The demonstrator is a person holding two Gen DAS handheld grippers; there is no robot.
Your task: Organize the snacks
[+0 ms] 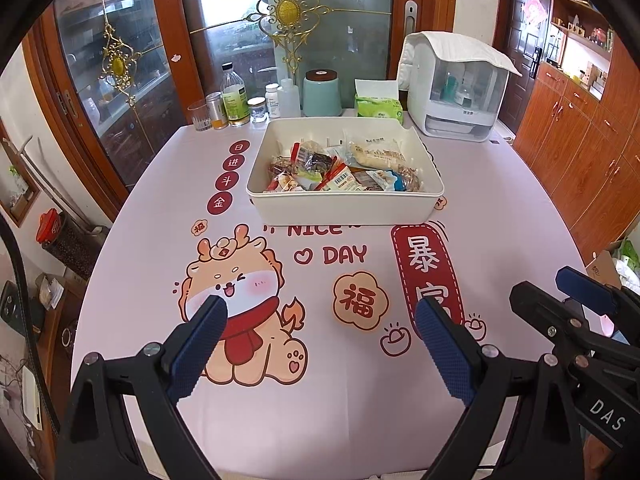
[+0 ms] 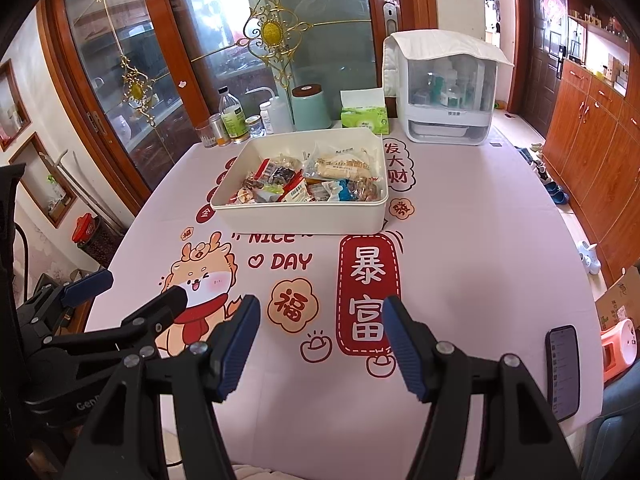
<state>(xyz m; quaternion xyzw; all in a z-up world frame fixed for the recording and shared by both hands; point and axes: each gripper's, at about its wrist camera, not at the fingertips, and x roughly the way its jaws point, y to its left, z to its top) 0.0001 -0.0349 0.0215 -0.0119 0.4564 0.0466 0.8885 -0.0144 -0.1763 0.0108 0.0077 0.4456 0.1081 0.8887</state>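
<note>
Hovering over the near edge of the bench (image 1: 500, 208), both tools hang empty with their jaws apart: the left tool (image 1: 320, 344) spread wide, the right tool (image 2: 320, 344) somewhat narrower. Neither touches anything. The snacks (image 1: 340, 168) lie heaped inside a white tray (image 1: 340, 210) set further back, well apart from both tools, which suggests the sorting is either finished or not yet begun. The tablecloth (image 1: 260, 420) reads "NICE DAY" beside a cartoon dragon, with 福 and 暴富 in red. A tissue pack (image 1: 378, 106) and bottles line the far edge; a phone (image 2: 563, 368) rests at the right.
</note>
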